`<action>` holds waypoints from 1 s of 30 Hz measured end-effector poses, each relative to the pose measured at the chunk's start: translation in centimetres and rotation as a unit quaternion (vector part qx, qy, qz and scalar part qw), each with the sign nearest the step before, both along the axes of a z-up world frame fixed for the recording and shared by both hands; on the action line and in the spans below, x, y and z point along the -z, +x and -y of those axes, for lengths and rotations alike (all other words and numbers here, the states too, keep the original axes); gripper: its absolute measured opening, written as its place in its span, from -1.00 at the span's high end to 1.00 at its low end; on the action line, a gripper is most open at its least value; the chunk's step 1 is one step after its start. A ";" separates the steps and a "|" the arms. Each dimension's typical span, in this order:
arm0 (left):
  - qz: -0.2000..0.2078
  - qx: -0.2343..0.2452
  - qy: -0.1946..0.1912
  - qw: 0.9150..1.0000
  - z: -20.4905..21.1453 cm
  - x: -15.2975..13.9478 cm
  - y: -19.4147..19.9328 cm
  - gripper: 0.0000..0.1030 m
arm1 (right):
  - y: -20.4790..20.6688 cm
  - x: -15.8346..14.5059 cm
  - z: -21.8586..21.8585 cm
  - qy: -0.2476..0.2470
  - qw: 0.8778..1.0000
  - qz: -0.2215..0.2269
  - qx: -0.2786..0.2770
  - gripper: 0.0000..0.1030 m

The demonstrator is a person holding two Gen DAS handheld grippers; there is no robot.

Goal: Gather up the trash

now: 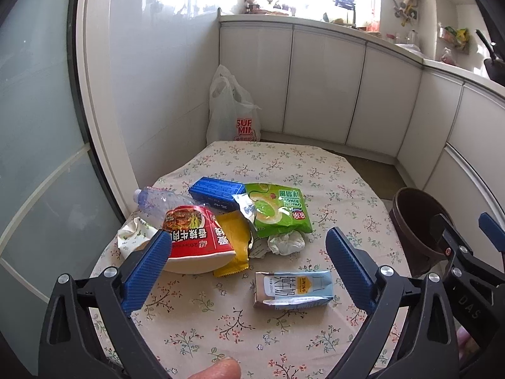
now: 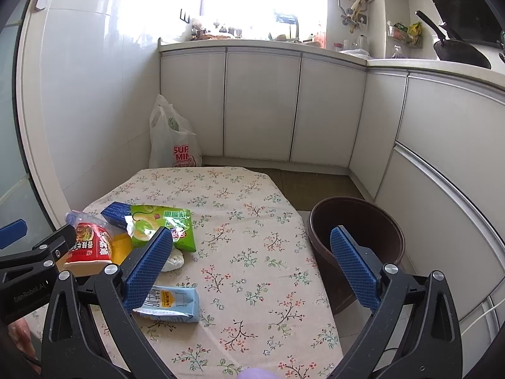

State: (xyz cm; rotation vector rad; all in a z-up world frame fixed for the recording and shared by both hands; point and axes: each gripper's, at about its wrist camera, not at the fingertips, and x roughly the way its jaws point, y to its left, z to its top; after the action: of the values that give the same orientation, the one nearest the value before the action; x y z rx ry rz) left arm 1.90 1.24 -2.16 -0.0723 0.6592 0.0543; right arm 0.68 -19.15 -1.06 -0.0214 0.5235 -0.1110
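Both grippers, left & right, hover w/ jaws wide open, empty. Trash sits on the floral surface, left side: red noodle cup tipped over, crushed bottle, green chip bag, milk carton lying flat nearest. Brown bin stands at right edge.

Matt floral cloth over desk; glossy green foil snack bag; beside it, crumpled tissue; ribbed blue fingers.
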 end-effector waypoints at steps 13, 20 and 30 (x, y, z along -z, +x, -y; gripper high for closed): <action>-0.227 -0.079 -0.128 0.962 -7.5 7.9 5.6 -0.87 | 6.2 0.2 3.8 0.193 0.962 -0.195 -0.019 -0.87; -0.115 -0.019 -0.178 0.977 -6.2 -1.1 8.4 -0.87 | 9.2 -2.0 7.7 0.291 0.943 -0.162 0.012 -0.87; -0.155 0.036 -0.203 0.966 -3.4 4.2 15.0 -0.87 | 10.4 4.6 15.5 0.401 0.890 -0.191 0.099 -0.87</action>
State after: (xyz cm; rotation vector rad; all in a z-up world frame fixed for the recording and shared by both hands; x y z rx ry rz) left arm 16.87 4.66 -6.36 -0.4412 0.9797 -0.1439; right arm 11.10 -34.66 -5.65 0.8403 0.9367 -0.0823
